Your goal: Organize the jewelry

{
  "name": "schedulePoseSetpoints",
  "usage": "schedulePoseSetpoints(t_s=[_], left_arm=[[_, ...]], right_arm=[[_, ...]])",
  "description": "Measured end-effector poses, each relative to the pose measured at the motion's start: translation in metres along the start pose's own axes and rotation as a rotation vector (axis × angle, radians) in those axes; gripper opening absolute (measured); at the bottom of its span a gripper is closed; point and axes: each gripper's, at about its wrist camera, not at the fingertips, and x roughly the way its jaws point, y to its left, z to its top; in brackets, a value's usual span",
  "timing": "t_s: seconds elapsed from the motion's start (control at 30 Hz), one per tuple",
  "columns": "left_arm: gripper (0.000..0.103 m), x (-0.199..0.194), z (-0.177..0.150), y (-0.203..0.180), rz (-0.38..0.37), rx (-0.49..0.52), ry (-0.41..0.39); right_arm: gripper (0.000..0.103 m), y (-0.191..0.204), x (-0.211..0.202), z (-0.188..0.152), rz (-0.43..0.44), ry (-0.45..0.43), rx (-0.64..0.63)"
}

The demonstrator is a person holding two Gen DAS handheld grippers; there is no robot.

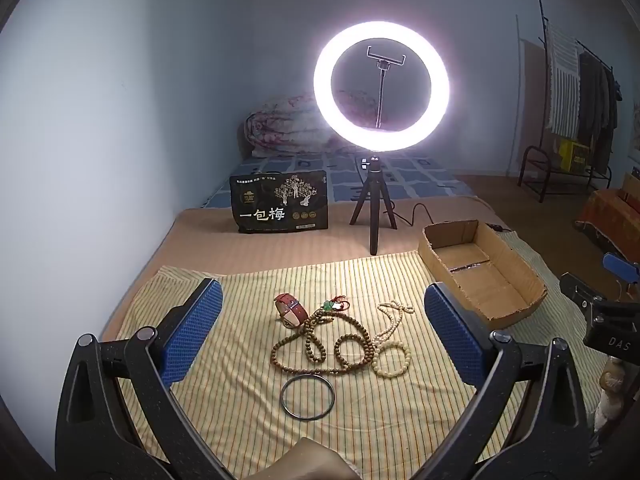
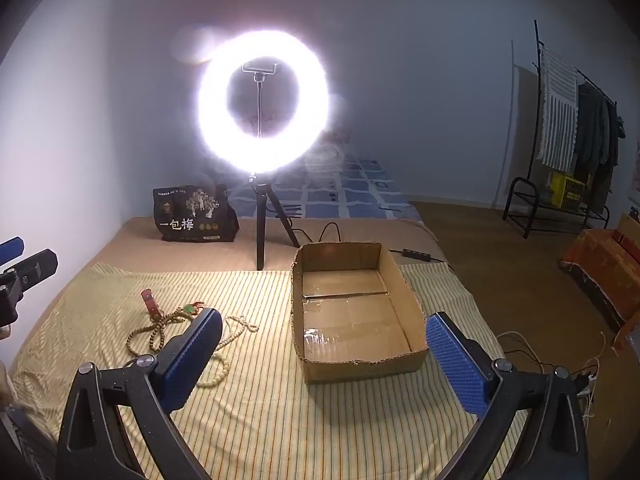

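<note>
Left wrist view: left gripper (image 1: 322, 334) spread wide, nothing between its blue pads (image 1: 188, 330), above a striped cloth (image 1: 248, 412). Jewelry lies between the fingers: watch (image 1: 291, 310), brown bead strand (image 1: 316, 344), pale bead bracelet (image 1: 392, 360), metal bangle (image 1: 307, 398) nearest. Cardboard box (image 1: 516, 276) far right, ring light (image 1: 381, 87) beyond.

Right wrist view: right gripper (image 2: 324, 360) also wide, holding nothing, aimed at the empty cardboard box (image 2: 360, 368); beads (image 2: 156, 332) left, partly hidden by the left finger.

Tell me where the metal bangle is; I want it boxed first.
In the left wrist view the bangle lies flat on the striped cloth, nearest the camera, just in front of the brown beads, apart from them.
</note>
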Motion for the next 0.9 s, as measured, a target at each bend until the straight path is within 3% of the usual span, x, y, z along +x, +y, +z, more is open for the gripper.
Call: schedulePoseSetpoints(t_s=[0.9], left_arm=[[0.103, 0.0, -0.004, -0.002, 0.004, 0.004, 0.005]], right_arm=[[0.103, 0.002, -0.004, 0.004, 0.009, -0.001, -0.002]])
